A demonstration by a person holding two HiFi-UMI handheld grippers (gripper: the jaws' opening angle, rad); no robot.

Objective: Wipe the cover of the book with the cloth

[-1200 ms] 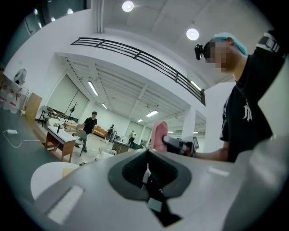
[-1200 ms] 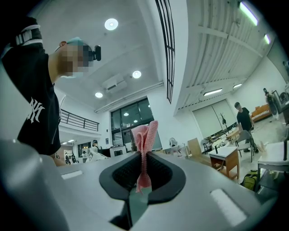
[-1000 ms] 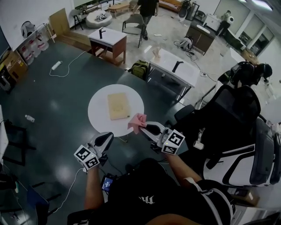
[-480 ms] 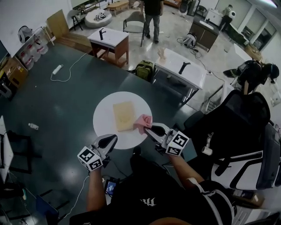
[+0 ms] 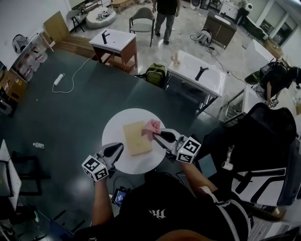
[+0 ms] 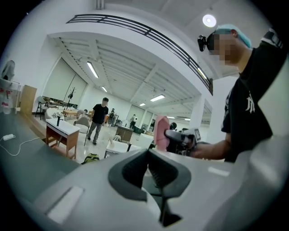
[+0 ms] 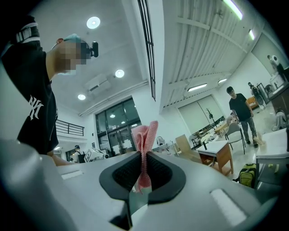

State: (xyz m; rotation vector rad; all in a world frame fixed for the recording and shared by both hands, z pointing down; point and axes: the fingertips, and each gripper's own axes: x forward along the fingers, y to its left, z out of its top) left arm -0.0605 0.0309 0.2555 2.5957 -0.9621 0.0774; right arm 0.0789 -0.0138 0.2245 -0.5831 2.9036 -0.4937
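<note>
Two hands each carry a tool over the near side of a round white worktop [image 5: 114, 128]. The left claw [image 5: 115, 149] sits at the near left rim with its jaws together and nothing between them. The right claw [image 5: 157, 136] reaches in from the near right, its jaws clamped on a bunched pink cloth [image 5: 151, 127] that stands up past the jaw tips. The cloth shows over the far right corner of the book [image 5: 137, 138]; whether it touches the cover I cannot tell. The tan book lies flat near the middle of the worktop, between the two claws and slightly skewed. Beyond the worktop, on the dark floor [image 5: 70, 108], a green backpack [image 5: 153, 74] rests beside a white table [image 5: 197, 75]. Farther off are a chair [image 5: 141, 18] and a standing person [image 5: 165, 13].
</note>
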